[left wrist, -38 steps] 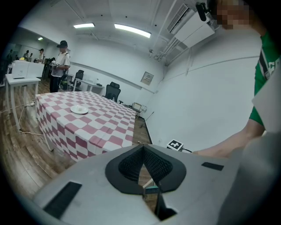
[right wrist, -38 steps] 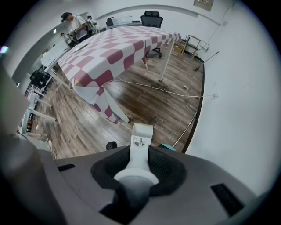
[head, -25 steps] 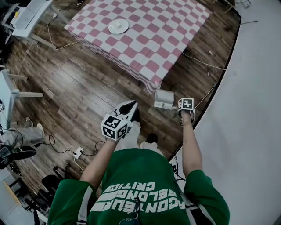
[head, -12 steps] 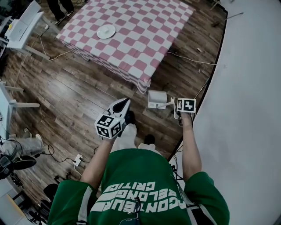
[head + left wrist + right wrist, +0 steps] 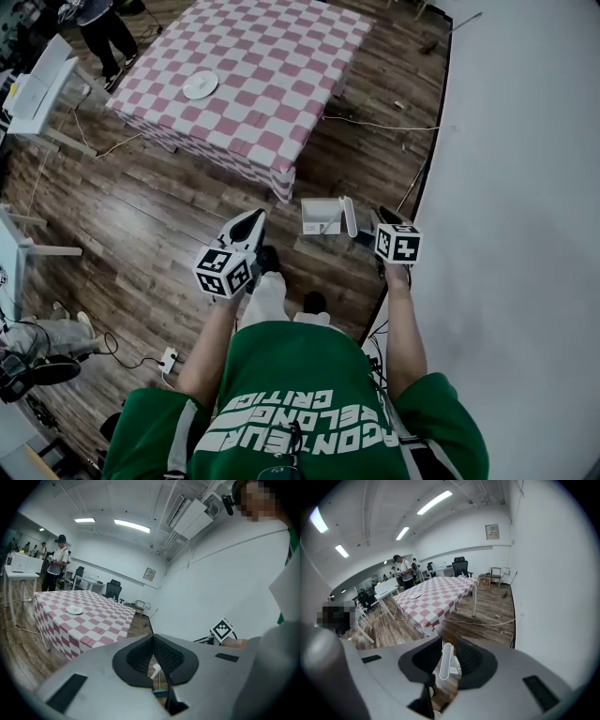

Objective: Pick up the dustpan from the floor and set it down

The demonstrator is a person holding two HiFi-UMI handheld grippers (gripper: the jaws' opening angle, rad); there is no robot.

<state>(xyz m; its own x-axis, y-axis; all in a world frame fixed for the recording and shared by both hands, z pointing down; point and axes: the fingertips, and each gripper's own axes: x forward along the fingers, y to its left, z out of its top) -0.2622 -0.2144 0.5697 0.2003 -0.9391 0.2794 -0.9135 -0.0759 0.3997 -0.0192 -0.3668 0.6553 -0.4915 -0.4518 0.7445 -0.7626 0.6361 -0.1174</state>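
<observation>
Closing at this moment, the right gripper (image 5: 446,645) has the slim white upright handle (image 5: 446,660) of the white plastic dustpan (image 5: 321,216) between its jaws. A sliver of floor shows beside the handle, so the clamp does not look firm yet. The left gripper (image 5: 151,638) is clenched on nothing, its pad tips meeting, off to the other side of the person's legs.

The dustpan sits just in front of the right gripper, over the dark wooden plank floor (image 5: 159,216). It is near the corner of the table under a pink-and-white checked cloth (image 5: 272,84). Whether it rests on the boards I cannot tell.

Lifting before the pads bite would likely let the handle slide through, or let the pan swing and tip. Nothing shows inside the pan's box, and the round white plate (image 5: 201,85) on the cloth looks bare.
</observation>
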